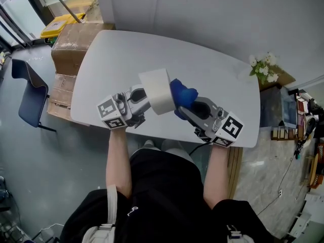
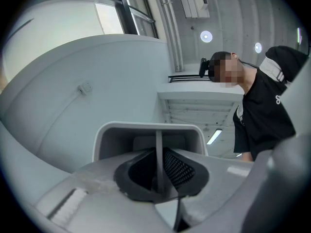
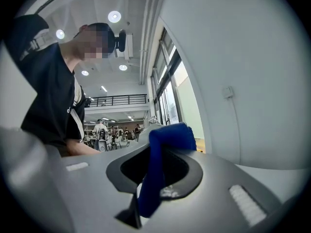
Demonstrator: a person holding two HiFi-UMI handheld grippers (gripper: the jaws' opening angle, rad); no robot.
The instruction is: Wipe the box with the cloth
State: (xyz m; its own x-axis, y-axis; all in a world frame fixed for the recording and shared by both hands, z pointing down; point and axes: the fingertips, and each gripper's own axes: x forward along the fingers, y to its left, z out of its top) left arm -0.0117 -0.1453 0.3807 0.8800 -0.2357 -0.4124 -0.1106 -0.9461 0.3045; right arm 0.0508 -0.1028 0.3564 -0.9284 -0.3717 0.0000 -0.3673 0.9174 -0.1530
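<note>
In the head view, a white box (image 1: pixel 158 90) is held up above the grey table (image 1: pixel 217 75). My left gripper (image 1: pixel 144 102) is shut on the box's left side. The left gripper view shows the jaws (image 2: pixel 158 181) pinching a thin wall of the open box (image 2: pixel 112 133). A blue cloth (image 1: pixel 183 94) is bunched against the box's right side, with my right gripper (image 1: pixel 184 110) shut on it. In the right gripper view the cloth (image 3: pixel 166 139) sticks up from between the closed jaws (image 3: pixel 147 191). Both gripper cameras point upward at the ceiling and the person.
Stacked cardboard boxes (image 1: pixel 71 47) stand by the table's left end, with a yellow object (image 1: pixel 57 25) behind them. A blue chair (image 1: pixel 26 91) is on the floor at left. White flowers (image 1: pixel 263 67) and cluttered shelves (image 1: pixel 296 115) lie to the right.
</note>
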